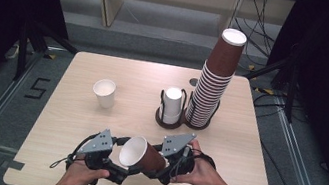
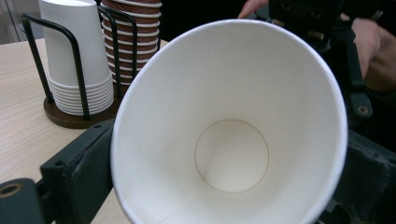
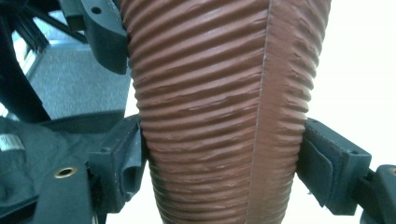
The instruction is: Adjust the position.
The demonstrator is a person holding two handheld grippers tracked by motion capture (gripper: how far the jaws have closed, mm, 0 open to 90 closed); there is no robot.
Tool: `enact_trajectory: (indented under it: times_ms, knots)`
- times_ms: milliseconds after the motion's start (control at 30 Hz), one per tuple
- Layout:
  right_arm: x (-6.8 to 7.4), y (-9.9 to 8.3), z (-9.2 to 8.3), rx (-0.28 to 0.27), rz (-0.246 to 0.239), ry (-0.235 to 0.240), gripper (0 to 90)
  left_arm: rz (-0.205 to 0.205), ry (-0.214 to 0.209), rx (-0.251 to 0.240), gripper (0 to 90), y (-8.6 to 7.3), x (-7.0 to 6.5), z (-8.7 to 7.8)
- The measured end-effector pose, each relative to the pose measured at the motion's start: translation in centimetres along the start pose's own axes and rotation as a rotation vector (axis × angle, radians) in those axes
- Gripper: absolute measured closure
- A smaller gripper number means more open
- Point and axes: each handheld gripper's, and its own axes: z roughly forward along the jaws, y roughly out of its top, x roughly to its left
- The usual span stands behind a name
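A brown ribbed paper cup (image 1: 149, 157) with a white inside lies on its side, held above the table's front edge, mouth facing the left. My left gripper (image 1: 122, 165) has its jaws on either side of the cup's rim (image 2: 140, 93); the left gripper view looks straight into the cup (image 2: 231, 154). My right gripper (image 1: 166, 166) is shut on the cup's ribbed body (image 3: 205, 116), with a jaw pressed on each side. One of the left gripper's fingers (image 3: 105, 32) touches the cup farther up.
A lone white cup (image 1: 104, 92) stands at mid-left on the wooden table (image 1: 246, 136). A black wire holder (image 1: 164, 118) holds a short white cup stack (image 1: 172, 101) and a tall brown cup stack (image 1: 215, 80) at centre right.
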Motion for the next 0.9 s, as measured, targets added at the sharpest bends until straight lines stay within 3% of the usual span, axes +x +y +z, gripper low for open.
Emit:
enact_trajectory:
  times_ms: [33, 167, 367, 400, 600, 700, 900]
  knots:
    - [0.0, 0.0, 0.0, -0.002, 0.002, -0.002, 22.9, -0.012, -0.005, -0.021, 5.1, -0.1, 0.0, 0.2]
    - [0.0, -0.1, 0.4, -0.012, 0.014, 0.001, 22.8, -0.041, 0.014, -0.025, 4.7, -0.2, 0.0, 0.2]
    - [0.0, -0.3, 0.8, -0.020, 0.024, -0.004, 22.2, -0.037, 0.004, -0.050, 8.6, -0.1, 0.1, 0.1]
    - [0.0, -0.2, 0.9, -0.023, 0.023, -0.002, 22.0, -0.020, 0.020, -0.032, 9.2, 0.0, 0.1, -0.1]
    - [-0.4, -0.6, 1.3, -0.033, 0.099, -0.008, 15.6, -0.007, 0.056, -0.006, 11.4, 0.6, 0.0, -0.5]
    - [-0.5, -1.1, 0.6, -0.033, 0.126, -0.033, 15.7, 0.004, 0.089, 0.002, 11.5, 0.8, 0.2, -0.9]
    - [-0.5, -2.6, -1.6, -0.046, 0.162, -0.092, 16.0, 0.015, 0.152, 0.068, 11.4, 1.5, 0.8, -2.0]
